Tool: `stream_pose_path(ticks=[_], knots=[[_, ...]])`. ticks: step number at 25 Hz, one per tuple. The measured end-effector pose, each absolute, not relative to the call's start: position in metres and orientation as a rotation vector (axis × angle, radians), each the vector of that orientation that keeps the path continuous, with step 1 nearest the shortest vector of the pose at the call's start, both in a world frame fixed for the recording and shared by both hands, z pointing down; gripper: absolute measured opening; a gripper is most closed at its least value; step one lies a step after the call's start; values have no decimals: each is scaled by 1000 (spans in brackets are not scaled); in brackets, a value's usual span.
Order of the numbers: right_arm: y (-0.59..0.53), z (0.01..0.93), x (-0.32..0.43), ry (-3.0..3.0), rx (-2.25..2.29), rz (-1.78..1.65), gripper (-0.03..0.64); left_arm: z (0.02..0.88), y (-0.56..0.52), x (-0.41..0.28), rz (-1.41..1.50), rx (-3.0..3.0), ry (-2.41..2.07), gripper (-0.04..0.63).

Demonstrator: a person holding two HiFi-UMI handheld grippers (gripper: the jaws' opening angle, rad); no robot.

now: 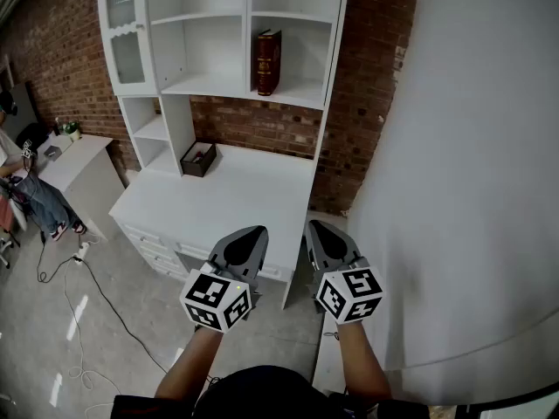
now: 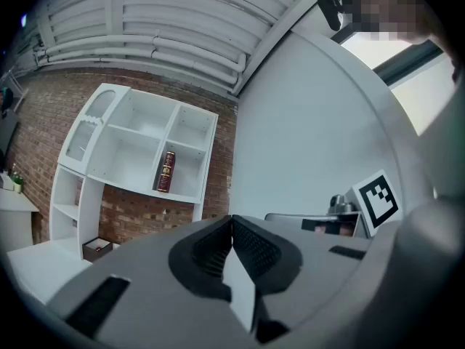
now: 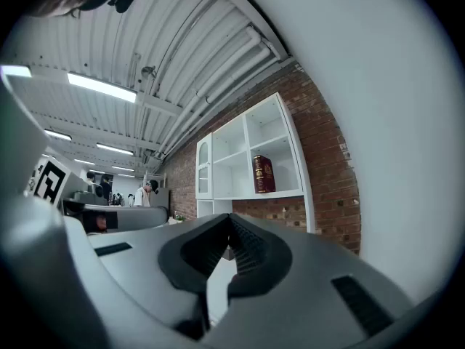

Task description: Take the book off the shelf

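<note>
Brick wall (image 1: 61, 51) behind a white shelf unit (image 1: 218, 85), with both grippers held low in front of it.
In the head view, the dark red book (image 1: 268, 62) stands upright in the unit's right-hand compartment in the upper middle of the frame, against that compartment's left wall. Below the shelves is the white desk top (image 1: 253, 199), with a small dark box (image 1: 198, 159) at its back left. Well apart from the book, at lower centre, the left gripper (image 1: 257, 230) and right gripper (image 1: 314, 226) sit side by side over the desk's near edge. Each one's jaws are closed tip to tip with nothing between them. A plain white wall (image 1: 472, 164) fills the right of the frame, and a person (image 1: 35, 195) stands at the far left edge.
</note>
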State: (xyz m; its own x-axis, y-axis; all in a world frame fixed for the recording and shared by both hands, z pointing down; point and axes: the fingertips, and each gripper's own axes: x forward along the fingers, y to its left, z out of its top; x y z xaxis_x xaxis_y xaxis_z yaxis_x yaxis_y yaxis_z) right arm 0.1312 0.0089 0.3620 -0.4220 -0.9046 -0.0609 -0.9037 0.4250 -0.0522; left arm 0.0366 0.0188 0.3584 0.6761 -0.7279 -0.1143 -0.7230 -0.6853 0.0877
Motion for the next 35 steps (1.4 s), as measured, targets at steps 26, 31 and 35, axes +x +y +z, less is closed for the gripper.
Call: stream_pose_path(ticks=[26, 31, 35], knots=[[19, 369, 157, 2605, -1593, -46, 17, 367, 34, 69, -185, 2820, -1245, 17], [14, 371, 157, 2600, -1582, -56, 17, 366, 30, 63, -187, 2812, -1274, 17], [9, 373, 158, 2594, -1587, -71, 17, 369, 24, 62, -188, 2803, -1274, 17]])
